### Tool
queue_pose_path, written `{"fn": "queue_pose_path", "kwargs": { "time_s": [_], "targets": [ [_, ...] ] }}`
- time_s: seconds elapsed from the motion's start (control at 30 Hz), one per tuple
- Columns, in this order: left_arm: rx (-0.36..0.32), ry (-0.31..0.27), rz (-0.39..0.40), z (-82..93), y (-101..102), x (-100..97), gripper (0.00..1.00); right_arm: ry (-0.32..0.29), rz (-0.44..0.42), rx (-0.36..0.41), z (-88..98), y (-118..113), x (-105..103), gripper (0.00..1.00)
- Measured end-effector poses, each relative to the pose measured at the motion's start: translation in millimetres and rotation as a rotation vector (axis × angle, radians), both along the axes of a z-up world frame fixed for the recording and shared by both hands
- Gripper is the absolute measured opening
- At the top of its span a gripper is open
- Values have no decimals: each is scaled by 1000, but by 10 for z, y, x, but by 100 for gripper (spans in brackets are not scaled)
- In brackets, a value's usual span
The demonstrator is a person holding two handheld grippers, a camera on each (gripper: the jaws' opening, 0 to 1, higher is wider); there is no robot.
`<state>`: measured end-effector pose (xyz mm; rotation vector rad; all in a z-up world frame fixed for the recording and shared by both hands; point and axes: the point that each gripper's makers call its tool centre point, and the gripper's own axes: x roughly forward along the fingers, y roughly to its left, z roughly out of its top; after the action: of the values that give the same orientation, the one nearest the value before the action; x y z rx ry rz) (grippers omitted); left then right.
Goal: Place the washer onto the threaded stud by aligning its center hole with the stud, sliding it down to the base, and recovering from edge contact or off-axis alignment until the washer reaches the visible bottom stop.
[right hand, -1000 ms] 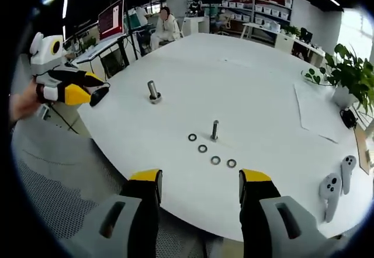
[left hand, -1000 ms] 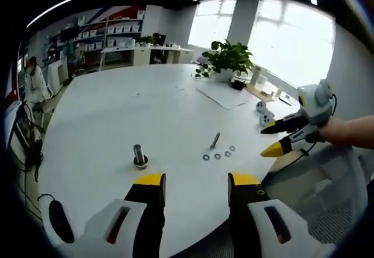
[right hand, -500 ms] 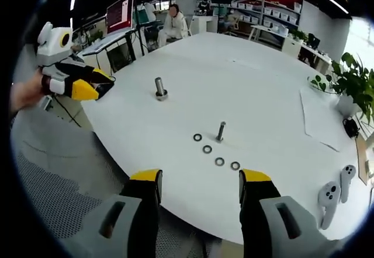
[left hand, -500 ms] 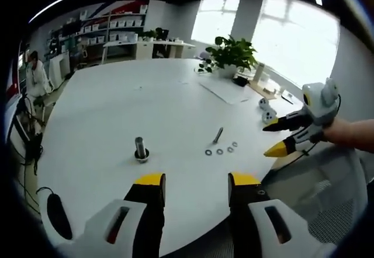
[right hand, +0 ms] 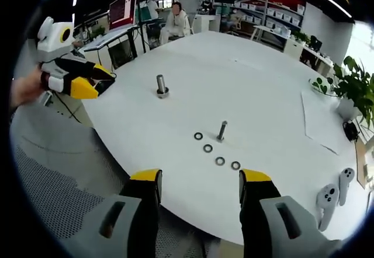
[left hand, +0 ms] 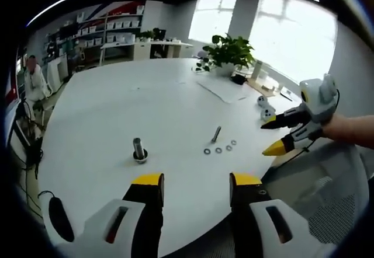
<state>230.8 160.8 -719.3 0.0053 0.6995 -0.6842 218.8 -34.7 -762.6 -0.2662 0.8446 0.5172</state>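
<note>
Left gripper [left hand: 191,183]: held off the table's near edge, jaws spread wide, nothing between them.
Right gripper [right hand: 198,177]: held off the edge, jaws wide, nothing gripped.
Washers [right hand: 217,155]: four laid in a row on the white table [right hand: 263,89], just beside the small stud [right hand: 222,131].
Large stud [right hand: 161,86]: upright, well apart from the washers.

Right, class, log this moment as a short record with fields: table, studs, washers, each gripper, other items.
table: white round table
large stud: upright on its base
small stud: upright
washers: four flat in a row beside small stud
left gripper: open, empty
right gripper: open, empty
other items: potted plant, two controllers, paper sheet
</note>
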Motion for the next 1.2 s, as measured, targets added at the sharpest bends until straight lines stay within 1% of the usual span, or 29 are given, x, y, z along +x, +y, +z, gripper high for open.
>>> {"fn": "queue_pose_path", "kwargs": {
  "time_s": [0.23,0.43,0.63,0.8,1.2],
  "targets": [
    [-2,-6,-12,16,-34,-17,44,-2,17,-34,-27,-7,-8,56],
    [3,-8,-20,17,-43,-23,44,2,8,-33,-32,-24,-5,56],
    [6,-11,-21,20,-38,-24,44,13,28,-51,-75,-9,-22,56],
    [21,-7,-30,-6,-43,-43,44,24,25,-52,-103,-24,-28,56],
    [23,-6,-37,-13,-65,-45,44,34,38,-67,-145,-22,-45,56]
  ]
}}
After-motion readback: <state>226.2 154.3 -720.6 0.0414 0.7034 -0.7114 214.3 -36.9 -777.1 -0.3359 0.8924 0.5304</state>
